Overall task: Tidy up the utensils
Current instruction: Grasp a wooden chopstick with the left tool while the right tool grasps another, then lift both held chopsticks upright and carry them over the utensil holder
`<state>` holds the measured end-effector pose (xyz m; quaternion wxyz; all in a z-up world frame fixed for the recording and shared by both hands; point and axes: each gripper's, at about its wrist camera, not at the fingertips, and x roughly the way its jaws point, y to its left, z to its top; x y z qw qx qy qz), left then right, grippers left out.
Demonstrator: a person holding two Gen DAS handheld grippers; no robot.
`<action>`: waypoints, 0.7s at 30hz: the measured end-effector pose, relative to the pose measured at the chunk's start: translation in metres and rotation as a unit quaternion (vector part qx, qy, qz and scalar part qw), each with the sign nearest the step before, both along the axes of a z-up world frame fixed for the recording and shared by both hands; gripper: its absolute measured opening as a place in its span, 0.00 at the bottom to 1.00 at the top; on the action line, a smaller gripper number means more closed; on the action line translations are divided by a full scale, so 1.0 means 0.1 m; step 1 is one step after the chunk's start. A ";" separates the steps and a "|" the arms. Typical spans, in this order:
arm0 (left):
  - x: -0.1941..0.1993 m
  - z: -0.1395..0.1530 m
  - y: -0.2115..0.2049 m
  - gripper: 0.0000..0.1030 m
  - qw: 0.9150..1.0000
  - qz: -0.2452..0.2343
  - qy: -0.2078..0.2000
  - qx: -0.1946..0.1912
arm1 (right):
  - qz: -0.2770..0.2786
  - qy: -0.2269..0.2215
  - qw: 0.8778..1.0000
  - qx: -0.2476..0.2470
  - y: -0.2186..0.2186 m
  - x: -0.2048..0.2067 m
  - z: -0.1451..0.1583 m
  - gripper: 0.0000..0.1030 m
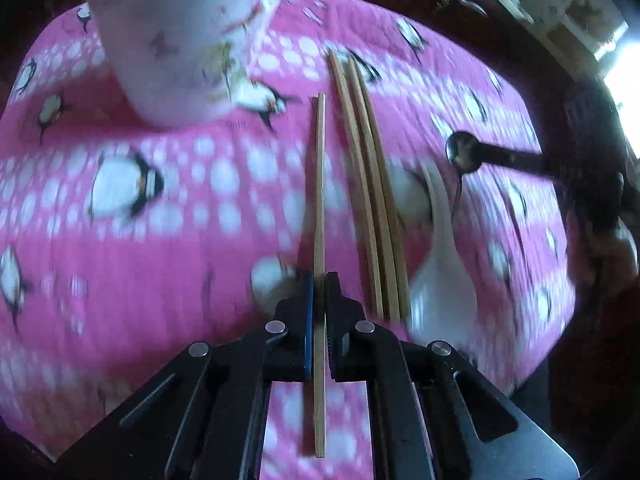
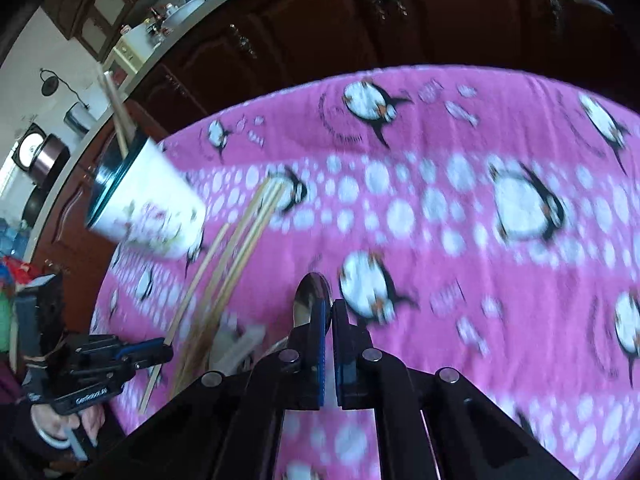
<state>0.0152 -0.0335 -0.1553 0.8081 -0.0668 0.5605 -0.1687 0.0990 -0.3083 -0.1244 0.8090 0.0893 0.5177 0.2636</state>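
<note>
Work surface: one table covered by a pink quilted cloth (image 1: 168, 264) printed with penguins and white dots.

Count of items:
- One white cup-shaped container with a floral print and a teal rim (image 1: 180, 40), standing on the cloth at the far left. The right wrist view shows two wooden chopsticks (image 2: 118, 114) already standing in it.
- One single light wooden chopstick (image 1: 319, 184), clamped between the closed jaws of the left gripper (image 1: 319, 280) and running forward along its fingers, its rear end projecting back past the jaws.
- A bundle of loose wooden chopsticks (image 1: 372, 200) lying on the cloth just right of the held one; three appear, though blur prevents a firm count.
- One white ceramic soup spoon (image 1: 440, 280) lying just right of that bundle.
- One dark metal spoon (image 1: 464, 152), held by its handle in the closed jaws of the right gripper (image 2: 329, 312), bowl forward and above the cloth.

Writing: white lettering on the left gripper body in the right wrist view, too blurred to read with certainty.

A person's hand (image 2: 60, 424) grips the left gripper's handle.
</note>
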 end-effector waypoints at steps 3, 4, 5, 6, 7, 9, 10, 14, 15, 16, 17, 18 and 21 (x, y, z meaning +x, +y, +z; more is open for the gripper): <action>-0.09 0.03 -0.01 0.04 1.000 -0.010 0.005 0.002 | 0.032 0.021 0.999 -0.019 -0.01 -0.15 -0.06 0.03; -0.06 0.04 -0.02 0.07 1.000 -0.011 0.003 0.003 | 0.037 0.025 0.999 -0.027 -0.03 -0.19 -0.11 0.03; -0.02 0.04 -0.02 0.10 1.000 -0.009 0.000 0.005 | 0.034 0.030 0.999 -0.029 -0.05 -0.22 -0.15 0.03; 0.05 0.04 -0.03 0.17 1.000 -0.002 -0.002 0.006 | 0.029 0.032 0.999 -0.024 -0.08 -0.22 -0.15 0.03; 0.12 0.05 -0.05 0.23 1.000 0.003 -0.005 0.004 | 0.020 0.032 0.999 -0.018 -0.09 -0.22 -0.15 0.03; 0.28 0.06 -0.10 0.28 1.000 0.009 -0.016 0.007 | 0.006 0.026 0.999 -0.022 -0.09 -0.22 -0.16 0.04; 0.34 0.07 -0.13 0.28 1.000 0.009 -0.024 0.012 | 0.002 0.026 0.999 -0.021 -0.10 -0.22 -0.16 0.05; 0.58 0.05 -0.29 0.28 0.997 0.012 -0.048 0.050 | -0.007 0.020 1.000 -0.023 -0.07 -0.20 -0.16 0.10; 0.64 0.03 -0.31 0.28 0.997 0.013 -0.047 0.060 | -0.009 0.020 1.000 -0.021 -0.08 -0.19 -0.16 0.10; 0.68 0.02 -0.34 0.28 0.997 0.012 -0.046 0.066 | -0.013 0.020 1.000 -0.018 -0.06 -0.17 -0.17 0.10; 0.72 0.03 -0.37 0.28 0.996 0.008 -0.050 0.074 | -0.017 0.020 1.000 -0.014 -0.07 -0.17 -0.17 0.10; 0.74 0.04 -0.38 0.28 0.995 0.005 -0.051 0.081 | -0.019 0.020 1.000 -0.014 -0.05 -0.15 -0.17 0.10; 0.81 0.03 -0.42 0.27 0.995 -0.005 -0.049 0.091 | -0.020 0.014 1.000 -0.017 -0.01 -0.15 -0.17 0.10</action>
